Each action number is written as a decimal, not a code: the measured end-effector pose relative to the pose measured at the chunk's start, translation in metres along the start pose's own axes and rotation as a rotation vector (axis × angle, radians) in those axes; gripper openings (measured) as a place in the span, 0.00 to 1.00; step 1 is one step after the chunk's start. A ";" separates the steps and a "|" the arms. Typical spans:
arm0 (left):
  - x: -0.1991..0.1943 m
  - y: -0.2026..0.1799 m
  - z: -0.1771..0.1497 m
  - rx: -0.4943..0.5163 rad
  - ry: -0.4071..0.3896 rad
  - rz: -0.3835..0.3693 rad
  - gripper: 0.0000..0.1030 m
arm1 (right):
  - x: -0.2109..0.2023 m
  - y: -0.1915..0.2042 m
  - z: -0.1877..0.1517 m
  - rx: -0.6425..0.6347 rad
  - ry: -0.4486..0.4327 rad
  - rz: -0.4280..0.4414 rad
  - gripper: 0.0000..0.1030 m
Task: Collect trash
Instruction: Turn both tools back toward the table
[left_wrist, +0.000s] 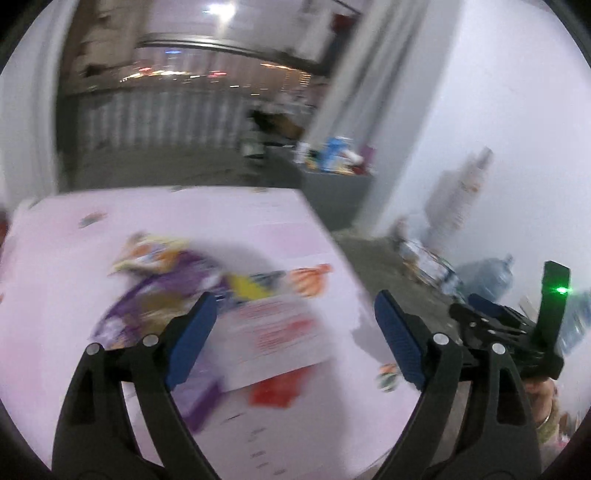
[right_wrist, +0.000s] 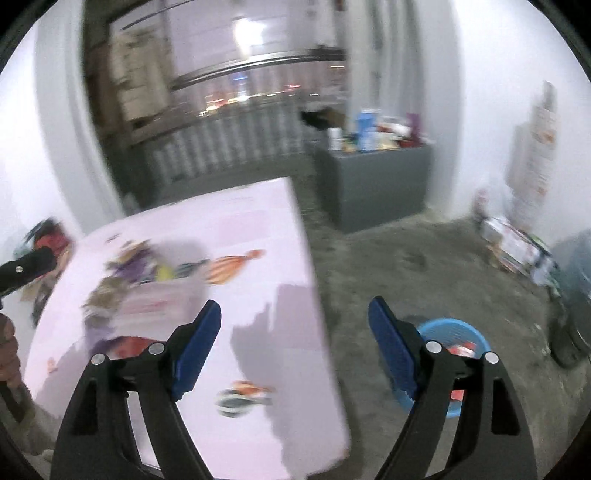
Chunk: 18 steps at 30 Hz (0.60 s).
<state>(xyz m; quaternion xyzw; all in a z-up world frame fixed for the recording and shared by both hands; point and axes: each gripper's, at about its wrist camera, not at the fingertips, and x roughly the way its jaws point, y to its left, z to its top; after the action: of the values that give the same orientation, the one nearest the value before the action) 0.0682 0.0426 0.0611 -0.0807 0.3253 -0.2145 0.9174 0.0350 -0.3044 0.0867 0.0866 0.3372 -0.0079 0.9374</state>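
Observation:
A blurred heap of trash lies on the pale pink table: purple wrappers, an orange striped wrapper, a white box with red print and a red wrapper. My left gripper hangs open above the heap with nothing between its blue pads. In the right wrist view, my right gripper is open and empty over the table's right edge. A small striped wrapper lies alone near that edge. A blue basket holding some red trash stands on the floor, partly hidden by the right finger.
A grey cabinet loaded with bottles stands by the far wall. Boxes and clutter line the right wall, and a large water jug stands there too. Rough grey floor lies between table and wall. A hand shows at the left edge.

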 end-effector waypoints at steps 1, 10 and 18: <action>-0.004 0.013 0.000 -0.020 -0.006 0.022 0.80 | 0.003 0.009 0.002 -0.011 0.007 0.027 0.78; -0.007 0.095 -0.002 -0.132 -0.026 0.161 0.80 | 0.062 0.087 0.016 -0.069 0.138 0.223 0.77; 0.040 0.115 -0.018 -0.137 0.089 0.169 0.65 | 0.109 0.112 0.007 -0.032 0.254 0.267 0.71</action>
<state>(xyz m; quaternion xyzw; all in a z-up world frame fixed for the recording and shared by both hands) 0.1241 0.1278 -0.0083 -0.1061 0.3851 -0.1168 0.9093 0.1315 -0.1902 0.0405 0.1160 0.4387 0.1330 0.8811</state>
